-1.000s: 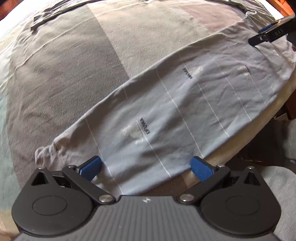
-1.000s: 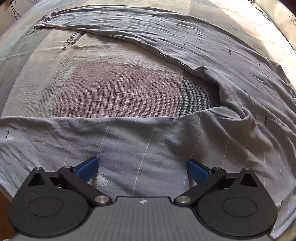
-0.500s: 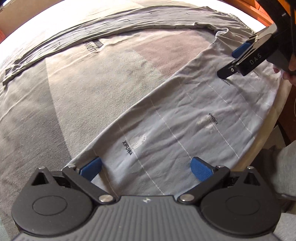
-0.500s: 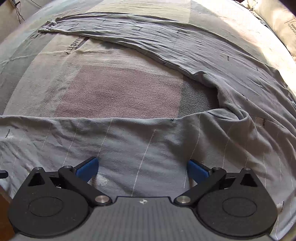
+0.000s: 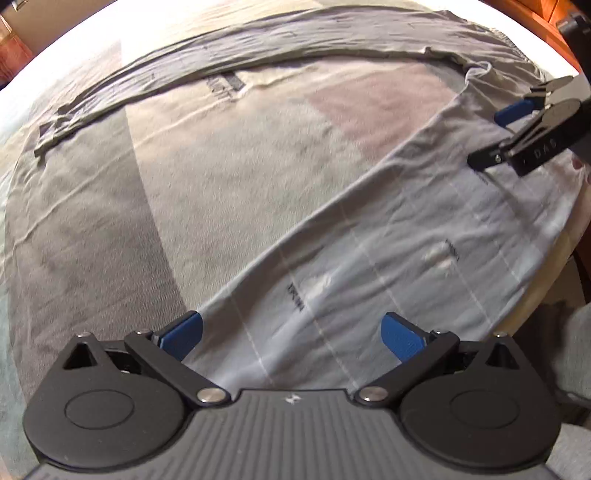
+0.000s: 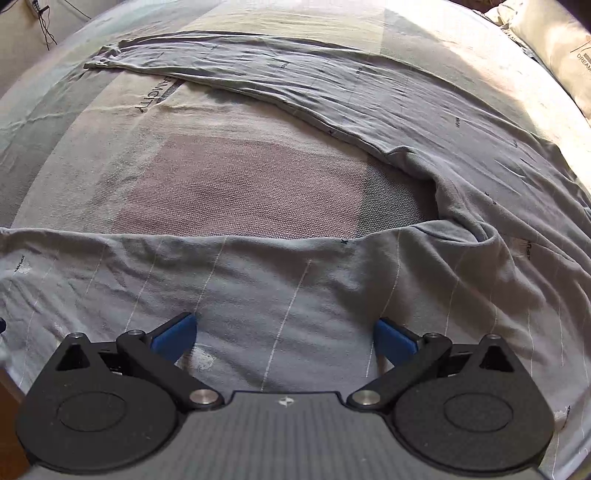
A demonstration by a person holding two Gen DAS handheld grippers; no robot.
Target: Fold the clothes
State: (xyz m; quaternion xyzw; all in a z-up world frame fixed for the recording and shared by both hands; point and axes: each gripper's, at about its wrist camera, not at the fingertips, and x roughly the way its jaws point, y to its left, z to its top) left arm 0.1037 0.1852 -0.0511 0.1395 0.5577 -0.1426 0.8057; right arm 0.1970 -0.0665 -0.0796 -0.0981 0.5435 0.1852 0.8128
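Grey trousers with thin white stripes lie spread on the bed. The near leg (image 5: 369,258) runs along the bed's edge, and the far leg (image 5: 258,51) stretches across the back. My left gripper (image 5: 291,328) hovers open over the near leg, blue pads apart, nothing held. Above the same near leg (image 6: 295,280), close to where it joins the far leg (image 6: 332,85), my right gripper (image 6: 284,332) is open too. The right gripper (image 5: 498,136) also shows at the upper right of the left wrist view, its fingers apart above the cloth.
A bedcover (image 5: 221,184) in grey, beige and mauve blocks lies under the trousers. The bed's edge (image 5: 535,306) drops off at the right. A pillow (image 6: 554,44) sits at the far right corner. Wooden furniture (image 5: 535,22) stands beyond the bed.
The left gripper has moved along the near leg away from its cuff end, and the far leg has come into its view. The right gripper has barely shifted. Both stayed open.
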